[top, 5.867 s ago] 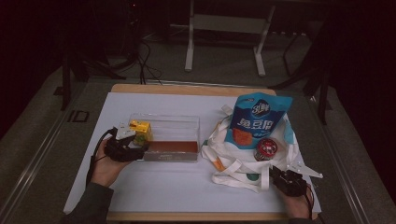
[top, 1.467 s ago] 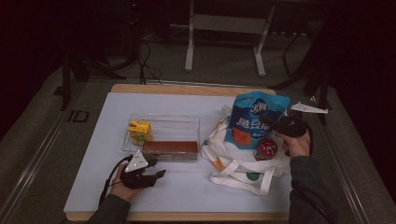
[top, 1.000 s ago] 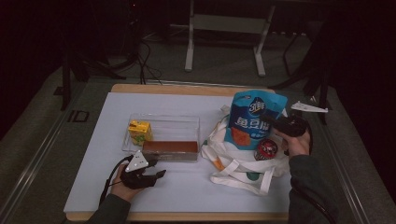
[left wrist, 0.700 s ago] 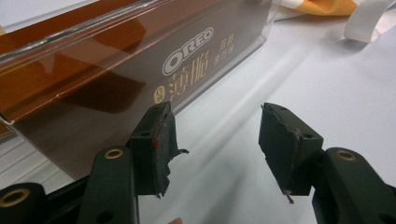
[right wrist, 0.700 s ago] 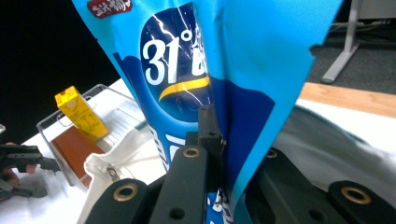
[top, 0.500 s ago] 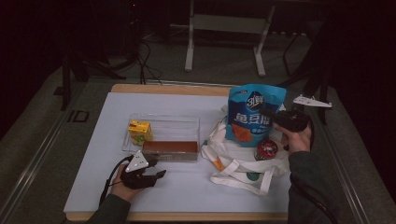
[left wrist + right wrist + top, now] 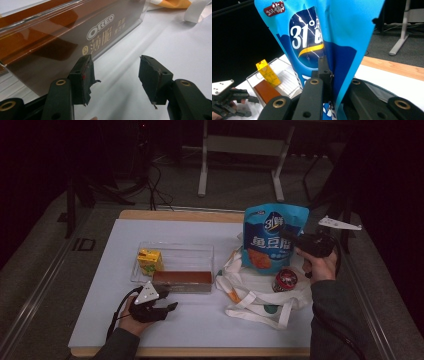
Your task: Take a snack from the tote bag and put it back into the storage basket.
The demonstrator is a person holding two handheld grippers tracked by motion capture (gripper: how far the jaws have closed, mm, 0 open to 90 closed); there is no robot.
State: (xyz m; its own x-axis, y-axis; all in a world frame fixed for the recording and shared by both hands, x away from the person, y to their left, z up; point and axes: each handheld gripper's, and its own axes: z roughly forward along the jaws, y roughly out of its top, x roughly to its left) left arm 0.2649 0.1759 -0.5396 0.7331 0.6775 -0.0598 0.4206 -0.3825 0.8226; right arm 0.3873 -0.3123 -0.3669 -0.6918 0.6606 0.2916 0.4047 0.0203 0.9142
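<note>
The step in hand is judged to be unpacking: the blue snack bag is gripped at its right edge by the right gripper and held upright over the white tote bag, apparently on its way to the clear tray. In the right gripper view the jaws are seen pinched tight on a fold of the blue snack bag, film creased between the pads. A carry to the left is called for next, with the bag kept clear of the small red-lidded jar sitting on the tote, then a set-down in the free part of the tray, behind the brown Oreo box and beside the yellow carton. The left gripper is rested on the table just in front of the tray; in the left gripper view its jaws are seen partly apart, nothing between them, the Oreo box just beyond the tips, untouched.
</note>
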